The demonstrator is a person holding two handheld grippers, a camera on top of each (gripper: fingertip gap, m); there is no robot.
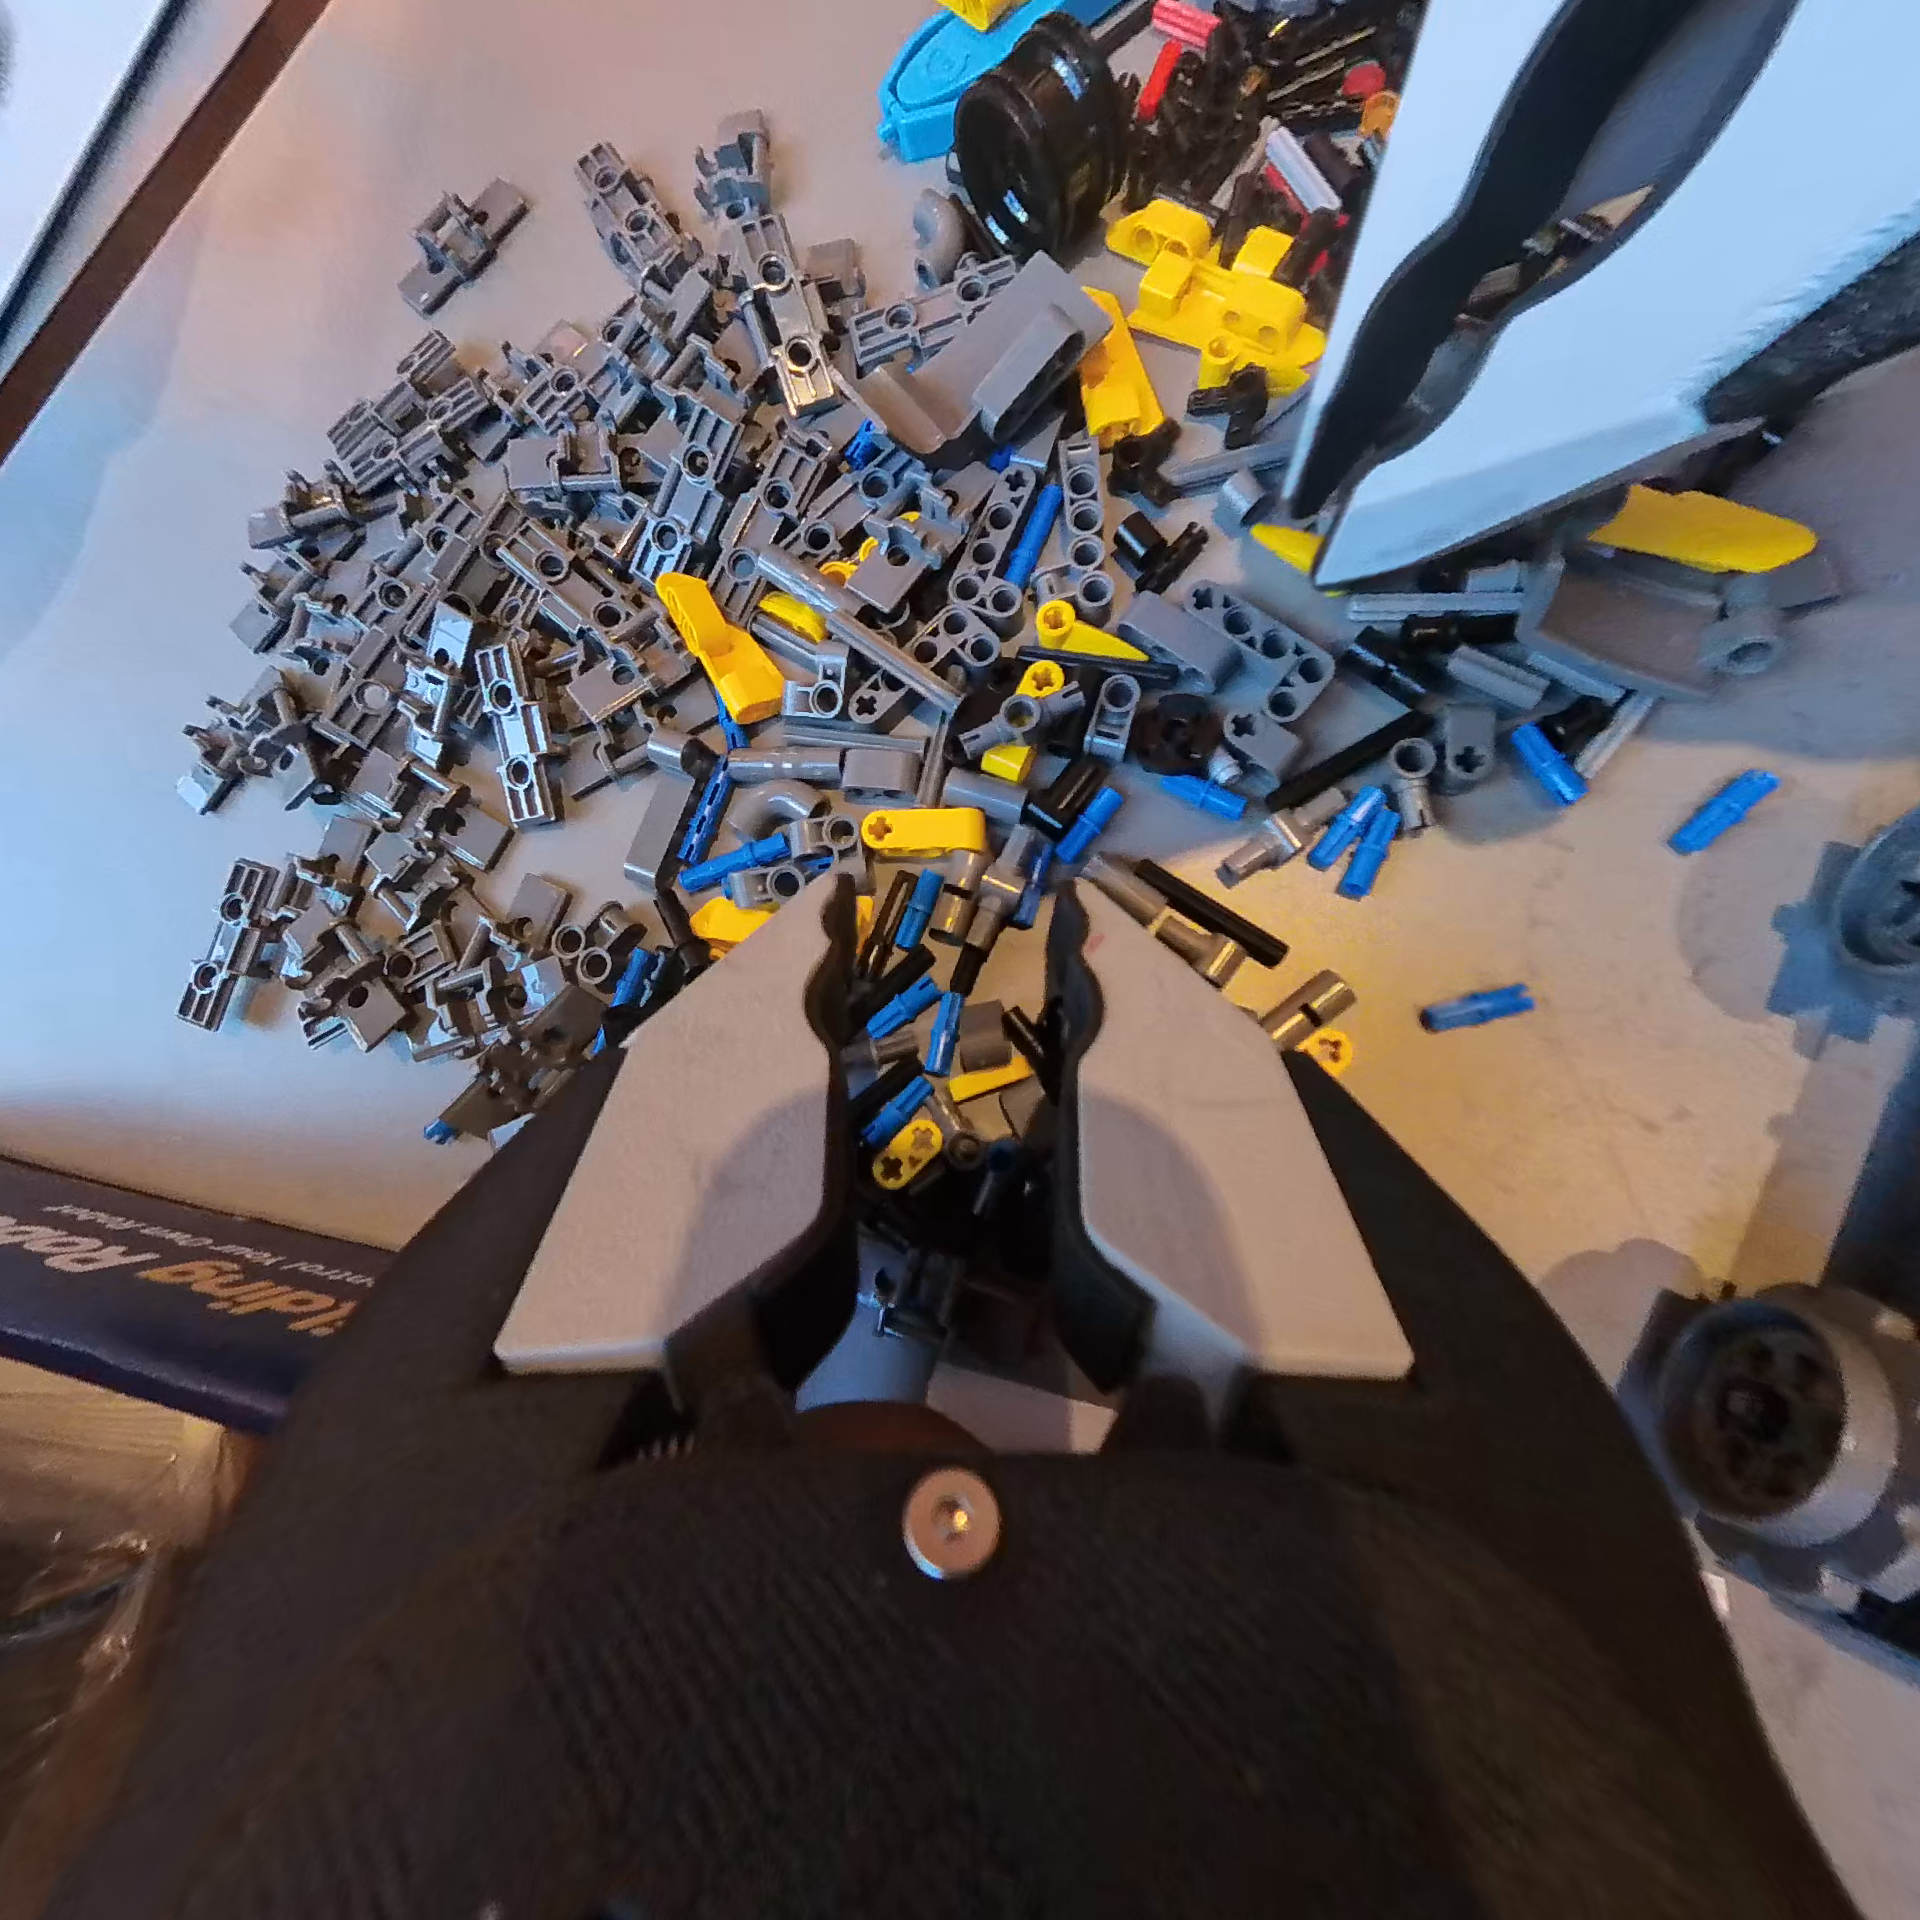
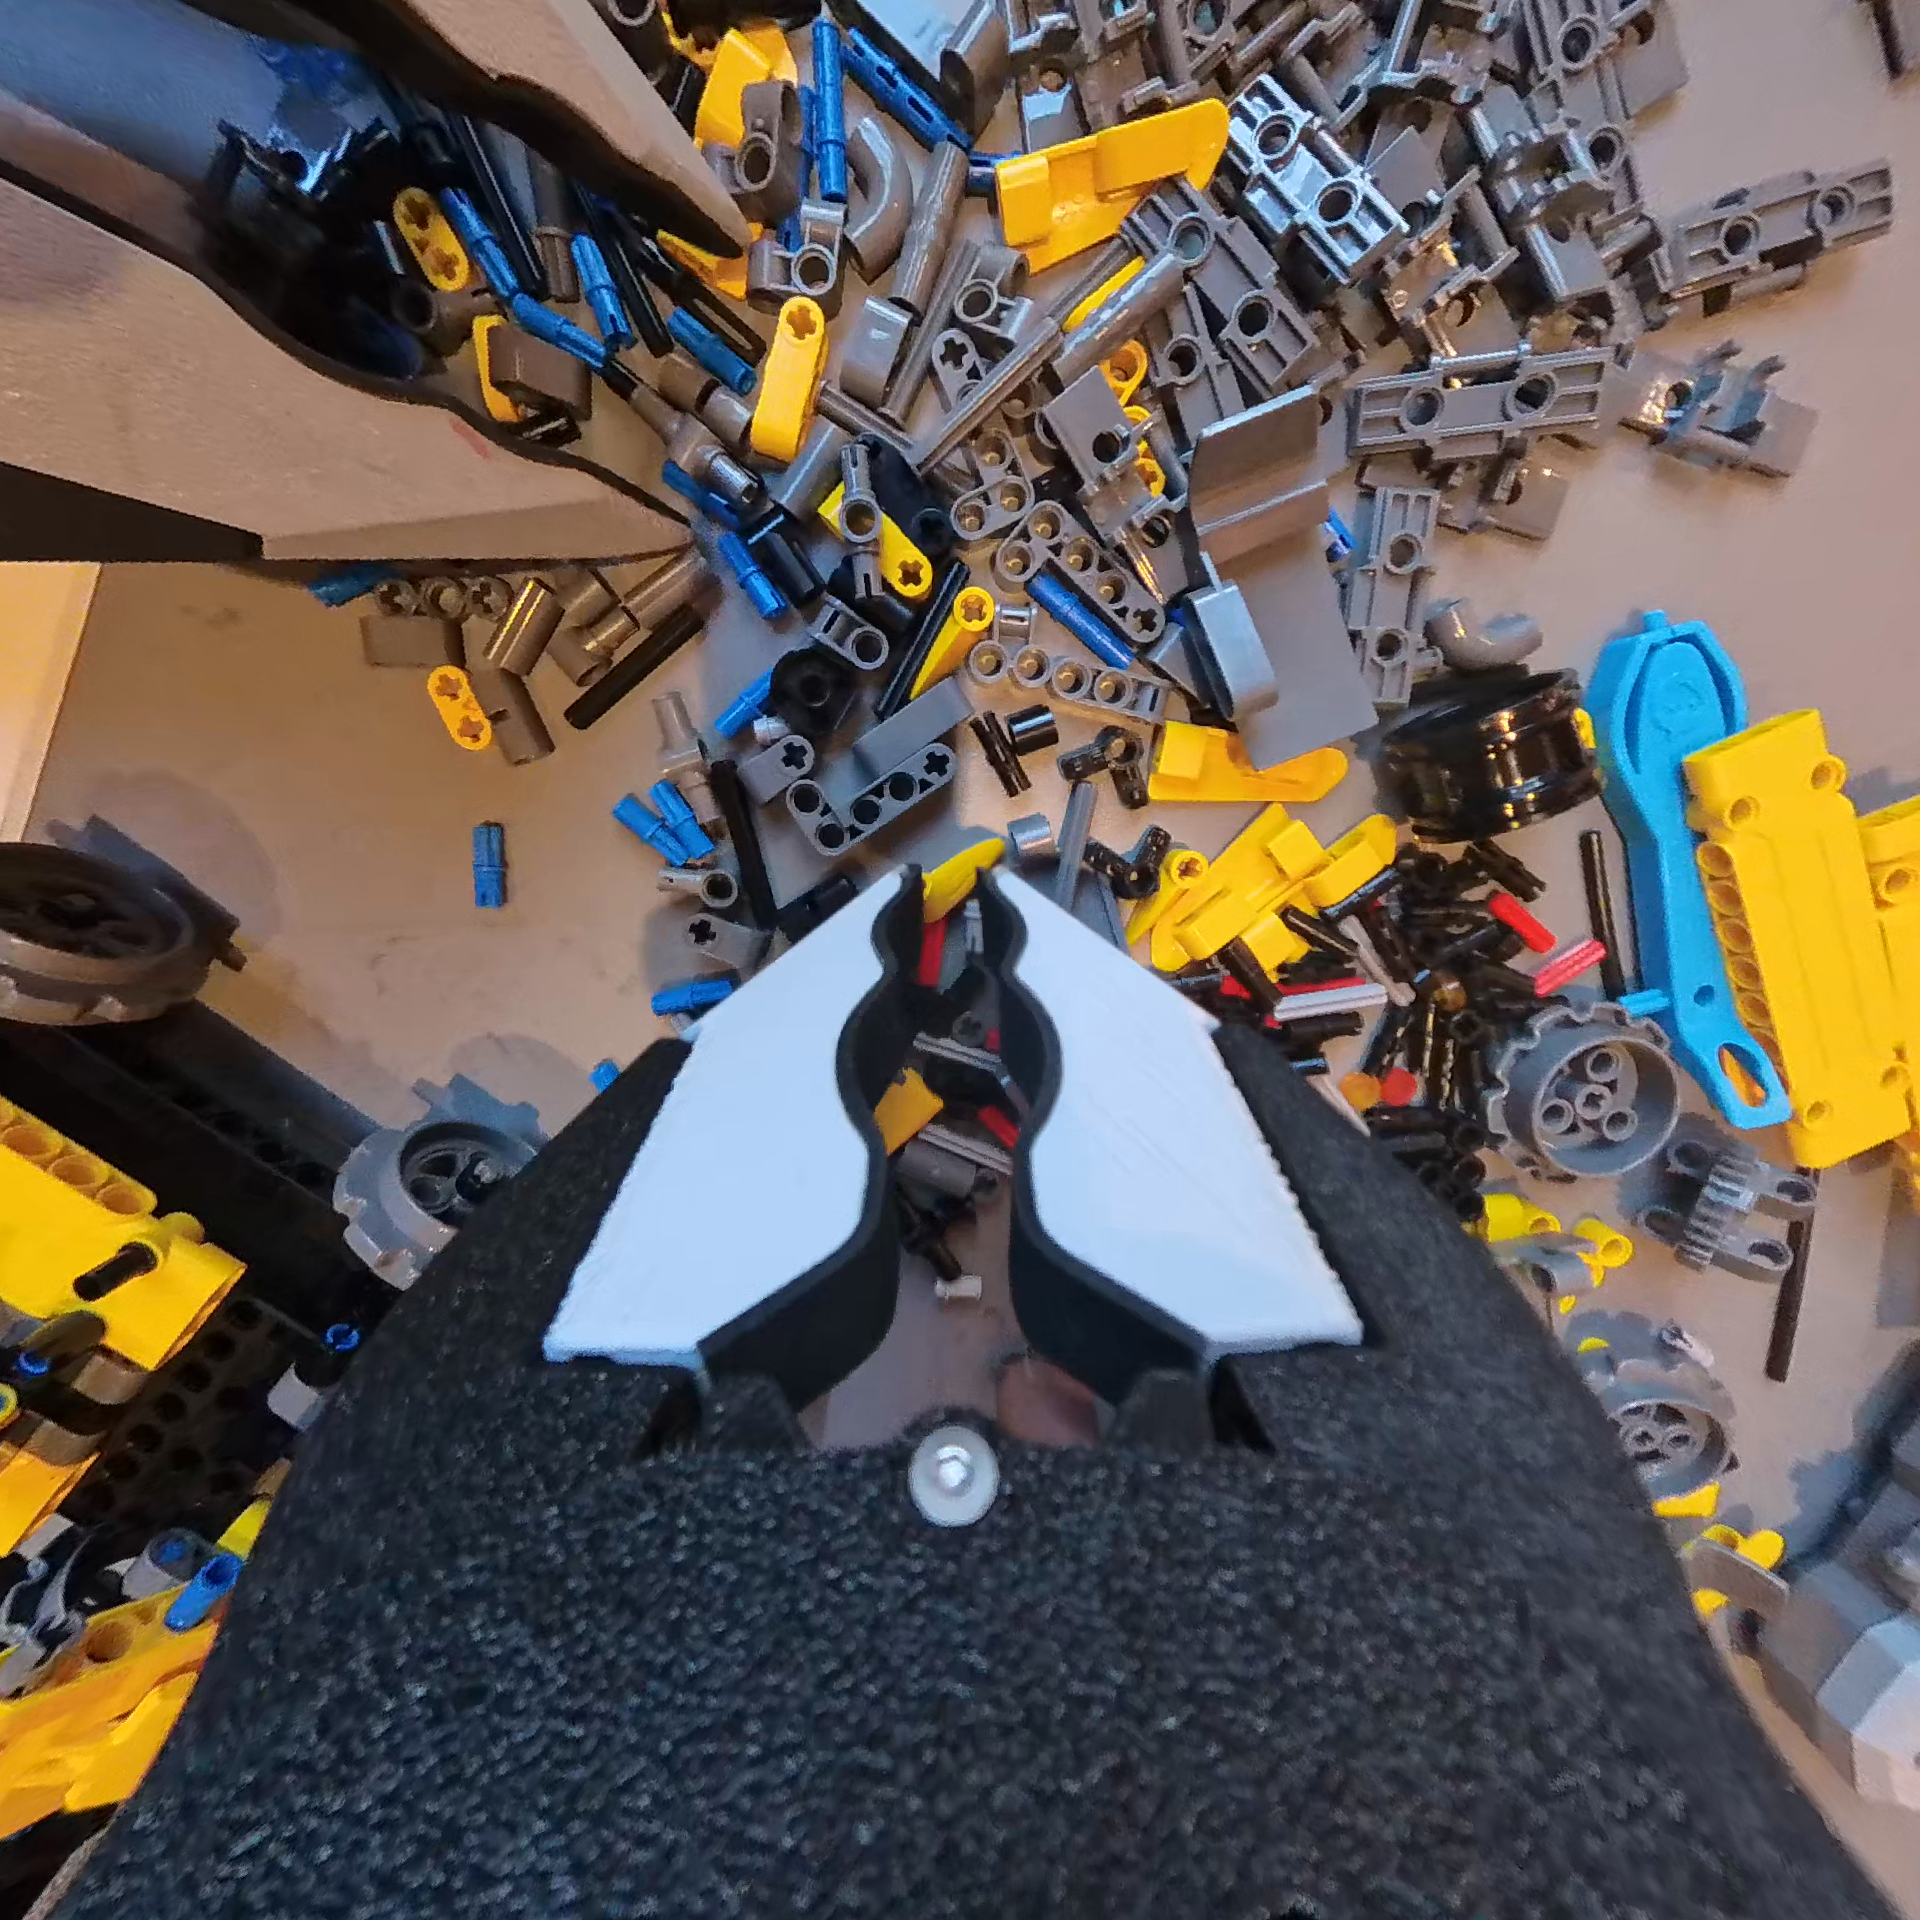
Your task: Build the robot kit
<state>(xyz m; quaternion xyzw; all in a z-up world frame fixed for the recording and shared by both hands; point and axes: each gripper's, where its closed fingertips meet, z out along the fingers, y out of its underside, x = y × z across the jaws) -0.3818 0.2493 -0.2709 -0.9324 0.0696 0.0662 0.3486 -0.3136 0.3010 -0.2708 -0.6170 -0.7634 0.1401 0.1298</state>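
Observation:
A wide pile of small plastic building parts (image 1: 644, 582) lies on a pale table (image 1: 260, 312): grey connectors, blue pins, black pins and yellow pieces. My left gripper (image 1: 956, 899) is open, low over the pile's near edge, with blue pins (image 1: 914, 1039), black pins and a small yellow link (image 1: 906, 1151) lying loose between its grey fingers. It also shows in the right wrist view (image 2: 717, 390). My right gripper (image 2: 951, 883), with white fingers, is nearly closed, its tips pinching the end of a yellow curved piece (image 2: 961, 871). It shows at the upper right in the left wrist view (image 1: 1317, 540).
A black wheel (image 2: 1486, 758) and a light-blue flat tool (image 2: 1662, 790) lie at the pile's far side. Grey wheel hubs (image 2: 1590, 1091) and a yellow block (image 2: 1787, 935) are to the right. A half-built yellow and black model (image 2: 104, 1247) stands left. A dark blue box (image 1: 156, 1278) borders the table. Across from one pair of fingers to the other is roughly 9 cm. My left gripper is the nearer one to the small yellow link (image 1: 906, 1151): about 5 cm, against 12 cm. My right wrist view (image 2: 431, 233) looks at it from another angle.

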